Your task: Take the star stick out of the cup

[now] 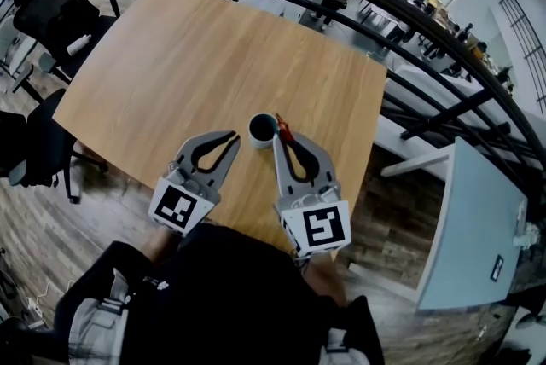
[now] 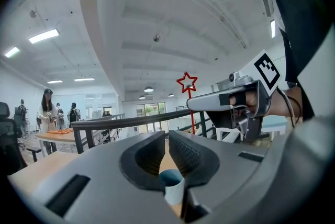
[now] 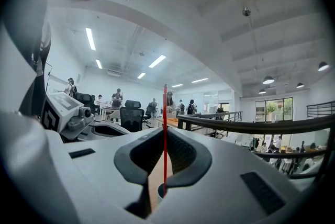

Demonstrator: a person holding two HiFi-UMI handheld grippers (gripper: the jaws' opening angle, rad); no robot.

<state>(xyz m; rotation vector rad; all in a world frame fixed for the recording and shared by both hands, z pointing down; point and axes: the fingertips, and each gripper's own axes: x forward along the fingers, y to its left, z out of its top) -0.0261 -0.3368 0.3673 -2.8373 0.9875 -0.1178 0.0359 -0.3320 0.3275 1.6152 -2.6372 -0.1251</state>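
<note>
Right gripper view: right hand-held gripper (image 3: 166, 135) clenched on upright red star stick (image 3: 165, 108), lower end inside rim of cup (image 3: 160, 190). Left gripper view: left hand-held gripper (image 2: 167, 139) clenched on nothing, cup just past its tips, stick's star end raised above right hand-held gripper. Head view: cup on wooden tabletop (image 1: 196, 56), between both grippers' tips.

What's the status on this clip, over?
Left claw shut, empty, just left of cup. Right claw shut on star stick, stick upright, lower end at cup mouth. Nothing in the way.
</note>
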